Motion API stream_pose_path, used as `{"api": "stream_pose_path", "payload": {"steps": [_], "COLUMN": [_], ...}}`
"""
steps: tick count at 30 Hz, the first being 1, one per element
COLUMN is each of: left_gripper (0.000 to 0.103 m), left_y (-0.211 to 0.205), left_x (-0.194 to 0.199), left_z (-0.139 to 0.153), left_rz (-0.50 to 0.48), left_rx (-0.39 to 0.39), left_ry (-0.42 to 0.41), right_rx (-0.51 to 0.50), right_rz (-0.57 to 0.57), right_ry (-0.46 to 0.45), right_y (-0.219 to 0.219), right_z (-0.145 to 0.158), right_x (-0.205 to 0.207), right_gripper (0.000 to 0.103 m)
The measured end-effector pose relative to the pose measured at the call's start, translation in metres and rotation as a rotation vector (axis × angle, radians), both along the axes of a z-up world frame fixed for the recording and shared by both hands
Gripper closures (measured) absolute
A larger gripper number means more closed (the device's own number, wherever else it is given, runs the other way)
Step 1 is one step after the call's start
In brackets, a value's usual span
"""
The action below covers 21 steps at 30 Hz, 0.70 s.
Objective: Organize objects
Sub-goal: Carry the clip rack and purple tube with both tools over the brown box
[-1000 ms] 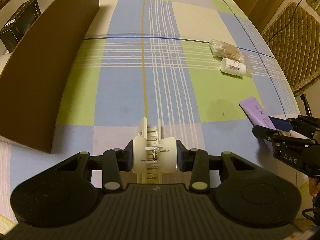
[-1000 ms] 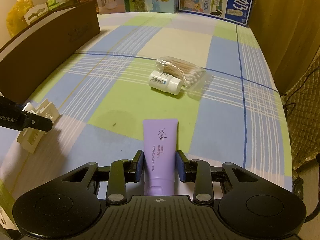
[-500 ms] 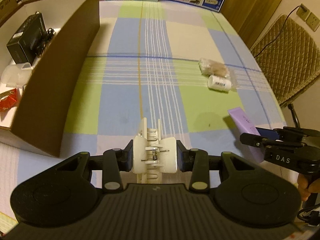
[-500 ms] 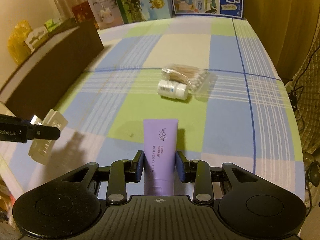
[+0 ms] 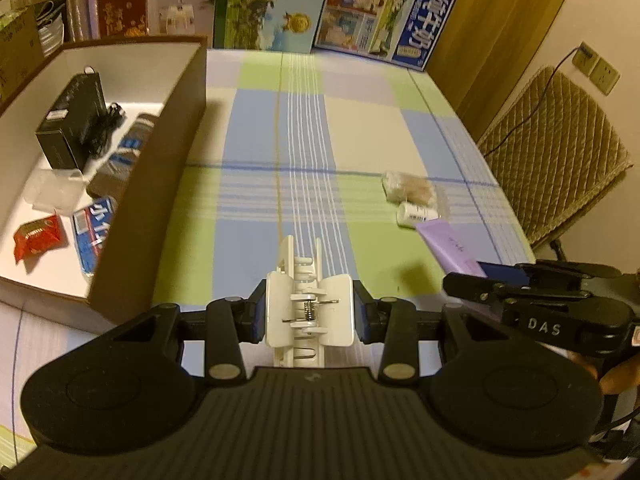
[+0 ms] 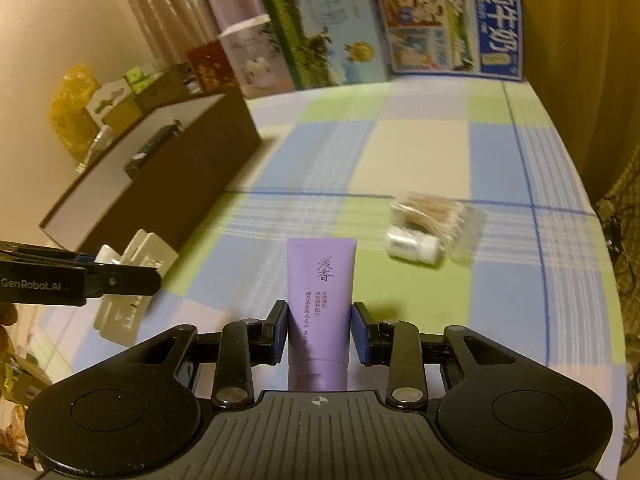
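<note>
My left gripper [image 5: 310, 312] is shut on a white hair claw clip [image 5: 308, 304], held in the air above the checked tablecloth. My right gripper [image 6: 319, 330] is shut on a purple tube [image 6: 320, 280], also lifted off the table. In the left wrist view the right gripper [image 5: 472, 280] shows at the right edge with the purple tube [image 5: 448, 246] sticking out of it. In the right wrist view the left gripper [image 6: 132, 276] reaches in from the left with the clip [image 6: 128, 276]. A brown open box [image 5: 144, 184] with several items inside stands at the left.
A small white bottle [image 5: 416, 213] and a bag of cotton swabs [image 5: 412, 190] lie on the tablecloth at the right. Picture boxes [image 5: 360, 20] stand along the far edge. A quilted chair [image 5: 560, 152] is beside the table's right edge.
Both grippers have risen with the clip and the tube still held. The views tilted up, so the inside of the brown box and the far boxes now show.
</note>
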<state>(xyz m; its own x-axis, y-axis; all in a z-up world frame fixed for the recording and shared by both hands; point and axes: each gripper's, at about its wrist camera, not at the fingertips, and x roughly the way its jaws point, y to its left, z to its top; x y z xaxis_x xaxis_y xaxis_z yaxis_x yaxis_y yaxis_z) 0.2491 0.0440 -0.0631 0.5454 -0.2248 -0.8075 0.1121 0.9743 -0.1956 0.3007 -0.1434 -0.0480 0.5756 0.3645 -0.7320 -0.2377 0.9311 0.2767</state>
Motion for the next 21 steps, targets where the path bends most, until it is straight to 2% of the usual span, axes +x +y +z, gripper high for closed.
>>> {"api": "stream_pose_path", "payload": {"steps": [12, 21], "left_gripper": [0.068, 0.068], "left_y": [0.053, 0.119], "left_x": [-0.003, -0.008], "left_z": [0.04, 0.065], "left_rz": [0.072, 0.174], "left_rx": [-0.019, -0.002], "left_ry": [-0.089, -0.152], "right_rx": [0.11, 0.2], "right_rz": [0.082, 0.184], "right_ry": [-0.008, -0.029], "right_y": [0.055, 0.13], "right_z": [0.028, 0.05], "right_x": [0.019, 0.041], "right_gripper": [0.072, 0.072]}}
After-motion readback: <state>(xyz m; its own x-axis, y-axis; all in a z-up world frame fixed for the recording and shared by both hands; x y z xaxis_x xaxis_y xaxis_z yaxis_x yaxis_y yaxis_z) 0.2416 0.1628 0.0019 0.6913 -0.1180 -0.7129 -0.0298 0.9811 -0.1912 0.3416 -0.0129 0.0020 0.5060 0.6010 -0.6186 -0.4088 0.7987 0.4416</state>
